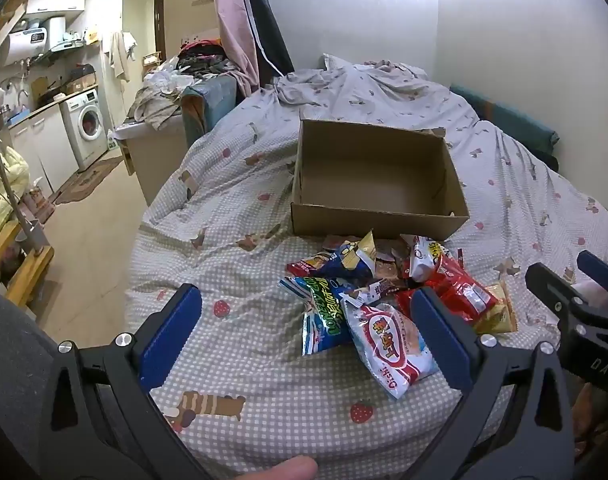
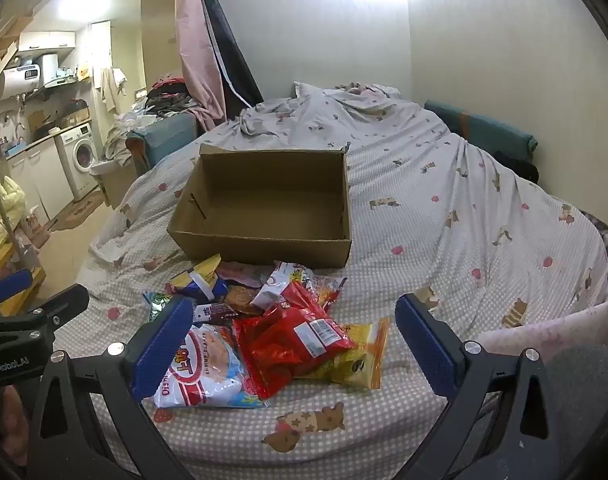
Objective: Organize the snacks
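Left wrist view shows both the left gripper (image 1: 305,334) and right gripper (image 2: 294,340) spread wide, grasping nothing, above the snack packets (image 2: 296,336) heaped against the cardboard box (image 1: 377,222) mid-bed (image 1: 232,216)

One open brown cardboard box (image 2: 264,236). Two black grippers with blue pads: left gripper (image 1: 307,336), right gripper (image 2: 300,344). Snack packets in one pile: one white-and-red shrimp flakes bag (image 2: 208,368), one red foil bag (image 2: 296,340), one yellow bag (image 2: 359,360), one blue-and-green bag (image 1: 323,316); remaining overlapped packets can't be counted exactly.
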The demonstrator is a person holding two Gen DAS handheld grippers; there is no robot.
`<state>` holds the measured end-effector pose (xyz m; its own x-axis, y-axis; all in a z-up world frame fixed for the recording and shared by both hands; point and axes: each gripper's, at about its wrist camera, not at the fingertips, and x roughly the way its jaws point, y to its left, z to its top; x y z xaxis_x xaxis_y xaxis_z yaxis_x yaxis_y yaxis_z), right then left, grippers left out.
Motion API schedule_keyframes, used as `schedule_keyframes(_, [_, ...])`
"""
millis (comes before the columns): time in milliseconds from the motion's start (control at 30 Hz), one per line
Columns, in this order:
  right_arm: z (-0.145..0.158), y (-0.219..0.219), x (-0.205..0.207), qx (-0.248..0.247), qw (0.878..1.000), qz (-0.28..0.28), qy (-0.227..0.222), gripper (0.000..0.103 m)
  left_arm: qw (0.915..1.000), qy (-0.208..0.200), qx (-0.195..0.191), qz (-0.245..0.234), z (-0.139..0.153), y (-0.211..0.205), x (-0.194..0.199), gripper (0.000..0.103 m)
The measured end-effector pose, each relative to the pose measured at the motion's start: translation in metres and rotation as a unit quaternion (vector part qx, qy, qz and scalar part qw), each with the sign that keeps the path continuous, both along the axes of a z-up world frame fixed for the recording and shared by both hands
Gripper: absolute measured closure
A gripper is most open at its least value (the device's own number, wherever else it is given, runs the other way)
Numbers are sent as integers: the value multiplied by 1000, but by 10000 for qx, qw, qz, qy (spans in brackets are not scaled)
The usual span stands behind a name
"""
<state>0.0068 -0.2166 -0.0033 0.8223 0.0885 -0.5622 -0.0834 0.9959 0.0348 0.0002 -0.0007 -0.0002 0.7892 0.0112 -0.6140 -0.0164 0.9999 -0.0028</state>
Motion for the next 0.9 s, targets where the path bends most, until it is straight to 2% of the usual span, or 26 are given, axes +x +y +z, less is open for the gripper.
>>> schedule_keyframes(367, [-2, -2, 0, 31, 10000, -10, 14, 0, 10000, 21, -37, 10, 0, 1, 1, 0])
schedule_keyframes(533, [-2, -2, -1, 32, 10000, -34, 29, 0, 10000, 20, -57, 8, -9, 5, 2, 0])
schedule_keyframes(900, [0, -5, 2, 70, 9999, -76, 31, 0, 10000, 7, -2, 52, -1, 1, 1, 0])
